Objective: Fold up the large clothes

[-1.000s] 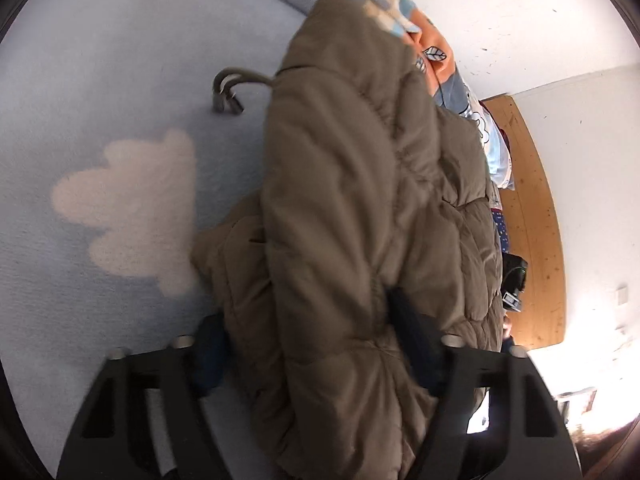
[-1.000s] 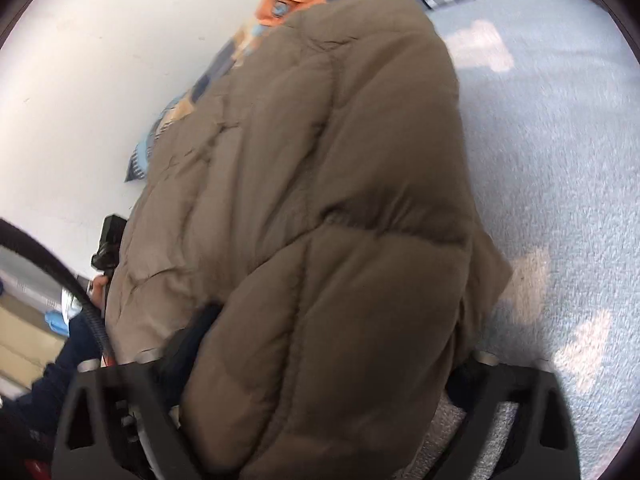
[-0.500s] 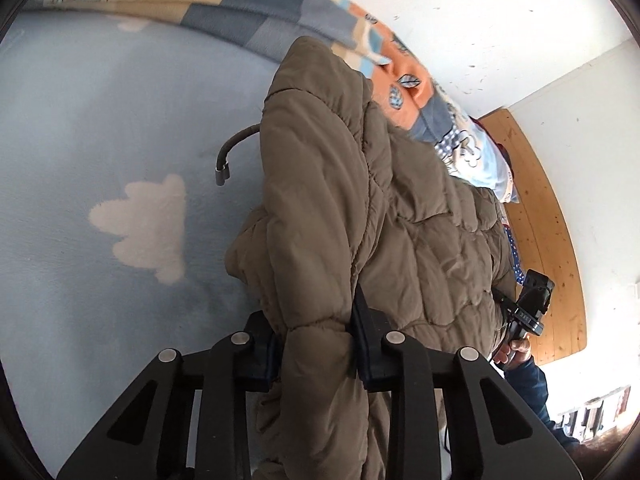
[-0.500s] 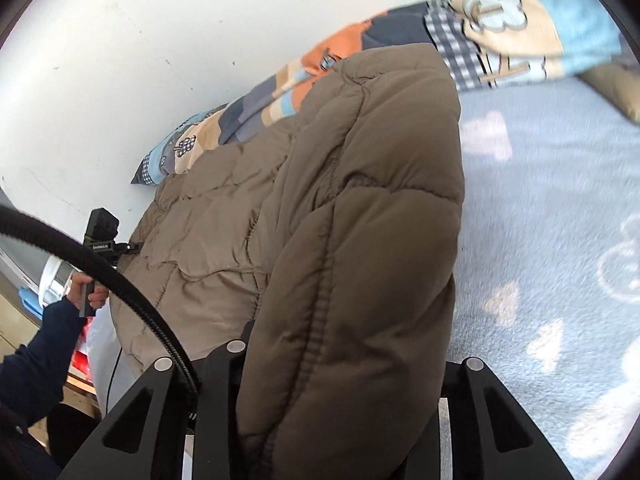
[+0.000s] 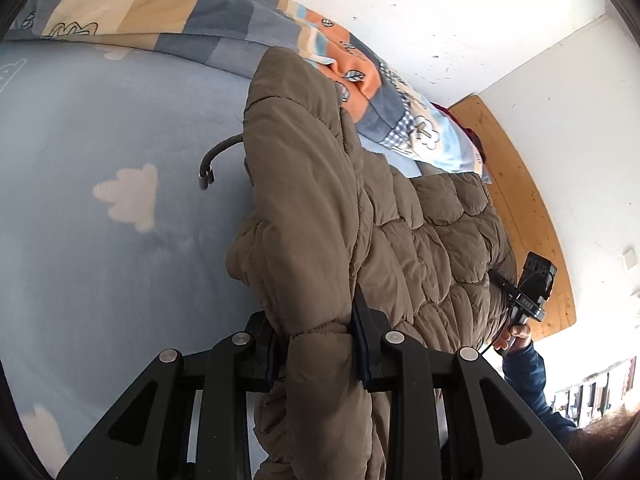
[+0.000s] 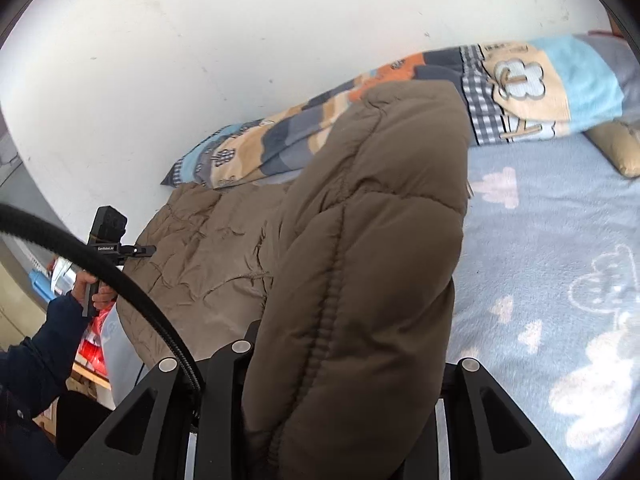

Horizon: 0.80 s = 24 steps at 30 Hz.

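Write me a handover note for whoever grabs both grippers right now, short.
Left gripper: shut on a padded fold of the brown puffer jacket.
Right gripper: shut on another thick fold of the same jacket; the far pad is hidden by fabric.
Jacket: near edge raised at both grips, the rest spread on the blue cloud-print blanket toward the patterned duvet by the wall.
A dark curved hook pokes out beside the jacket on the blanket.
Done: both sides gripped and raised.
Left: probably carry the held edge over the body to make the fold, release, flatten.
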Available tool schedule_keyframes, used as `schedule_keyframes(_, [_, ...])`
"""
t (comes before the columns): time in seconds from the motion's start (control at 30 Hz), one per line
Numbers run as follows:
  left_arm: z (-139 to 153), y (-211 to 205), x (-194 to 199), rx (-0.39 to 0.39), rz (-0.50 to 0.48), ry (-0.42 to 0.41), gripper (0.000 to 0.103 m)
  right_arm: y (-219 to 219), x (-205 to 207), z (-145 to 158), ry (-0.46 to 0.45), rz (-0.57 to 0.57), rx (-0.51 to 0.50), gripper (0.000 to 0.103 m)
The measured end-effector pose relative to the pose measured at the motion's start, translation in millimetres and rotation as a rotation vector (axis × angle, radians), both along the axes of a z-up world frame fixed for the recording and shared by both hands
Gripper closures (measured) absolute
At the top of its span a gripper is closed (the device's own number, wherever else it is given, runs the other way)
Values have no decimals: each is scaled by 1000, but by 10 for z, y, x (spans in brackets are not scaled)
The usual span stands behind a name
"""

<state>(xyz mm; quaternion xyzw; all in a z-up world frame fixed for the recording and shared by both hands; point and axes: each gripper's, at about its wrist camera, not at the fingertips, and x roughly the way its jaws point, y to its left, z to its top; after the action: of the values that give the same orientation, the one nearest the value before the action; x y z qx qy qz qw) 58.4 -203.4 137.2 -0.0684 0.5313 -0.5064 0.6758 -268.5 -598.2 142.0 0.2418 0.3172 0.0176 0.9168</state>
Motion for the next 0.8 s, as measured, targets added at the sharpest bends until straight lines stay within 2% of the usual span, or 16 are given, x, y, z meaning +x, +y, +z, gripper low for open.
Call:
schedule_keyframes(0.27, [205,420,-487,-25,-7,-3,75,495,-546,365,-17,26,-45,70])
schedule_keyframes(0.4, [200,527,-720,-36,-7,3,75,661,-842,393,-18,17,-46,70])
schedule_keyframes(0.67, [-263,537,-967,-27,15,54,75,777,-1201,192,35,-26,-42,70])
schedule_keyframes(0.8, [-656,573,-947,25,69,79,75,731,-1246,-197,130,-60,0,70])
